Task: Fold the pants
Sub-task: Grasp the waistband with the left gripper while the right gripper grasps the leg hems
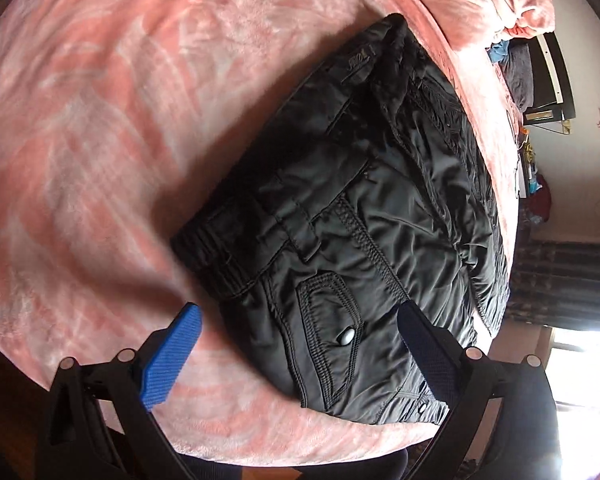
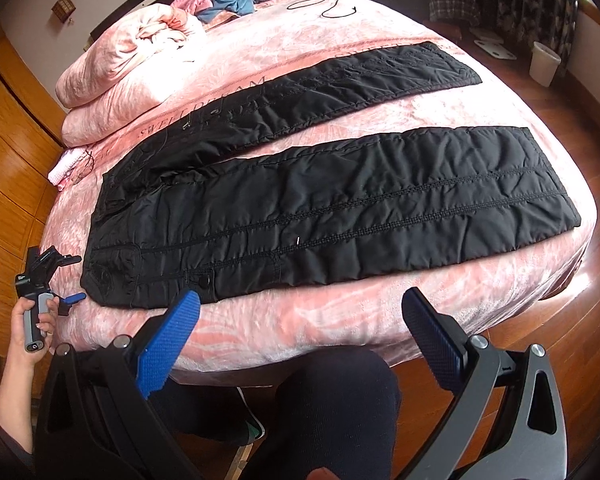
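Black quilted pants [image 2: 320,208] lie flat on a pink bed [image 2: 308,320], legs spread apart and pointing right, waistband at the left. In the left wrist view the waistband end of the pants [image 1: 340,208] fills the middle, with a snap pocket [image 1: 346,336] between my fingers. My left gripper [image 1: 300,320] hangs open just above that waist corner, holding nothing; it also shows in the right wrist view as the left gripper [image 2: 66,280], held in a hand [image 2: 36,328] beside the bed's corner. My right gripper [image 2: 300,316] is open over the bed's near edge, short of the pants.
A folded pink duvet [image 2: 132,64] and loose clothes [image 2: 220,0] sit at the head of the bed. A cable [image 2: 328,4] lies on the far side. Wooden wardrobe doors [image 2: 8,140] stand left. A white bin [image 2: 544,62] stands on the wood floor at right. A person's knee [image 2: 340,392] is below.
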`<move>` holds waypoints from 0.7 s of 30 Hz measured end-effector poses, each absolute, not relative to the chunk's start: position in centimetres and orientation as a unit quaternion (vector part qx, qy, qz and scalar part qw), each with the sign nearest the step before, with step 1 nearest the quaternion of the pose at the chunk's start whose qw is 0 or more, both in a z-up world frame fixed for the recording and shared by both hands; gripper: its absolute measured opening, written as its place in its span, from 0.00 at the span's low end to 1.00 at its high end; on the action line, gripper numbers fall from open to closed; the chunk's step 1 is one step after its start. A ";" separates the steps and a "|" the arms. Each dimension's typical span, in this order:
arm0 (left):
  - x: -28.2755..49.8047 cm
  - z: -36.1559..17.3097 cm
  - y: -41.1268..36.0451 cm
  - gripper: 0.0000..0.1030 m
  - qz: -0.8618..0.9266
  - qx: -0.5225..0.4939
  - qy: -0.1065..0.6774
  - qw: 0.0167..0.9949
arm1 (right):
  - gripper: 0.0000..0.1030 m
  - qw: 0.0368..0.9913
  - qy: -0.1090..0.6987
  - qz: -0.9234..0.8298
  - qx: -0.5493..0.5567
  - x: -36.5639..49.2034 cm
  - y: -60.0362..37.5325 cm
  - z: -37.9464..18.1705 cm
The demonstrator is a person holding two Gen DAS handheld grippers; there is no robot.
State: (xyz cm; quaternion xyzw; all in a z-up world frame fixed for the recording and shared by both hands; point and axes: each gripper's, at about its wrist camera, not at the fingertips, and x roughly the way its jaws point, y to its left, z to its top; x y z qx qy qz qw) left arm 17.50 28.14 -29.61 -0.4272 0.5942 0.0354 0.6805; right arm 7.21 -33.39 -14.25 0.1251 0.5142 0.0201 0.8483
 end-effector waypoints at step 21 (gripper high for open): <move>16.6 -32.4 28.8 0.51 0.052 -0.504 0.543 0.670 | 0.69 0.751 0.470 -0.166 0.433 6.7 -66.5 -24.1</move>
